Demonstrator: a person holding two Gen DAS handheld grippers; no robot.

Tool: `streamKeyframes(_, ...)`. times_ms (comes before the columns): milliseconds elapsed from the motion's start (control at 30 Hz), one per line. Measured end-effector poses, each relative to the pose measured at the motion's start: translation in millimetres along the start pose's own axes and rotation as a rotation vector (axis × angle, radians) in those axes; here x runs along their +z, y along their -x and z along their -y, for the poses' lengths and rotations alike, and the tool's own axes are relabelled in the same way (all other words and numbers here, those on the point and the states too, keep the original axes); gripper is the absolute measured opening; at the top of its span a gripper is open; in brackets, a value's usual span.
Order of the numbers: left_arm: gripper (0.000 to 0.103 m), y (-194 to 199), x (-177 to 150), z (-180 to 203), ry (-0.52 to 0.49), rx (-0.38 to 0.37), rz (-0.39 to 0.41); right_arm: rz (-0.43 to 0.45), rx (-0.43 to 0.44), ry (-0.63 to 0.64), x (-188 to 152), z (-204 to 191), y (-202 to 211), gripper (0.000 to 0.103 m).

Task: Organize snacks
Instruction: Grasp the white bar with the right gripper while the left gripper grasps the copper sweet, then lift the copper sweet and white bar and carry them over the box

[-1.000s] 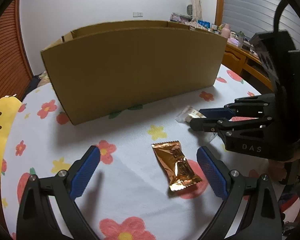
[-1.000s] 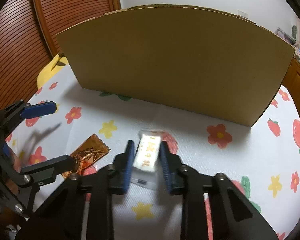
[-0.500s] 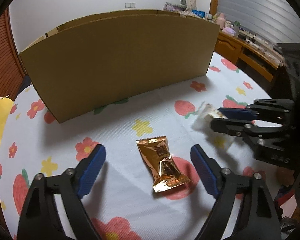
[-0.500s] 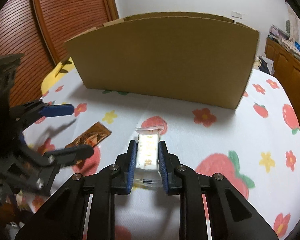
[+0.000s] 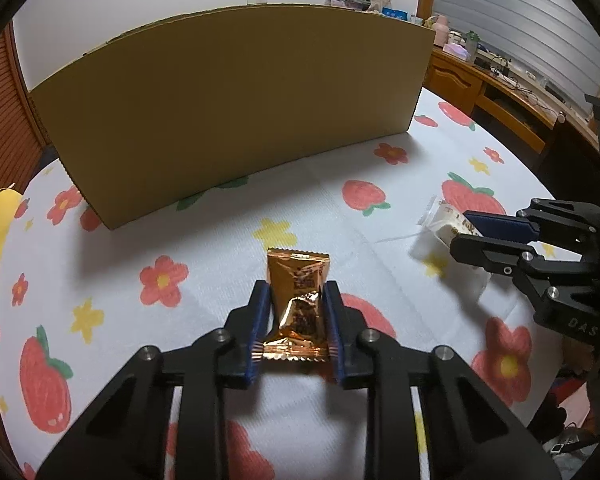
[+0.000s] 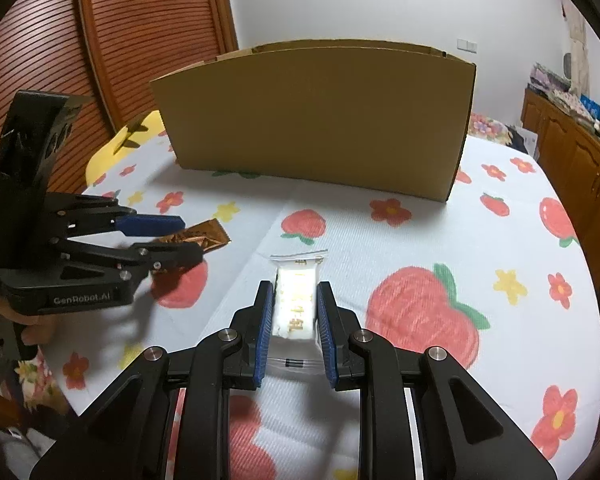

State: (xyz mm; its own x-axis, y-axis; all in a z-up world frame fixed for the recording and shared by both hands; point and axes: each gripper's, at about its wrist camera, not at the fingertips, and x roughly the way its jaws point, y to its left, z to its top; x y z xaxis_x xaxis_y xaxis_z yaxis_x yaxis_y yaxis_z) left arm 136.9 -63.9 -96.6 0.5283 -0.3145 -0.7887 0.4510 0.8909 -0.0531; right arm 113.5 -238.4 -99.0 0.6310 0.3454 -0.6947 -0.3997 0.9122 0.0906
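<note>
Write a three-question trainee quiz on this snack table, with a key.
1. True or false: the right tongs hold the white snack packet.
2. What lies between the closing left tongs?
A. orange foil packet
B. a spoon
C. nothing
3. Fill in: beyond both packets stands a cardboard ____.

Key: 1 true; 2 A; 3 box.

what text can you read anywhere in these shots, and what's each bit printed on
"GenRobot.AI": on the body of the left gripper, in the right wrist view.
"DAS": on the body of the right gripper, in the left wrist view.
White snack packet: gold characters run along it, too blurred to read.
Orange foil snack packet: dark print, unreadable.
Cardboard box: no text on the side shown.
</note>
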Motion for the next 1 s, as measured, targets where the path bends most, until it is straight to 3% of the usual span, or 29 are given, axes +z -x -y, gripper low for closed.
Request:
streamKeyframes(233,0.023,6.9,-5.2,-7.6,0.037,-0.014,0.016,0.011,0.001,0.0,-2.6,1.8,2.3,0.02)
streamKeyframes(1000,0.023,57.8,-0.2,-19.8,0.087,-0.005,0.193,0.063,-0.034,0.0,-5.9,-0.2,8.9,0.02)
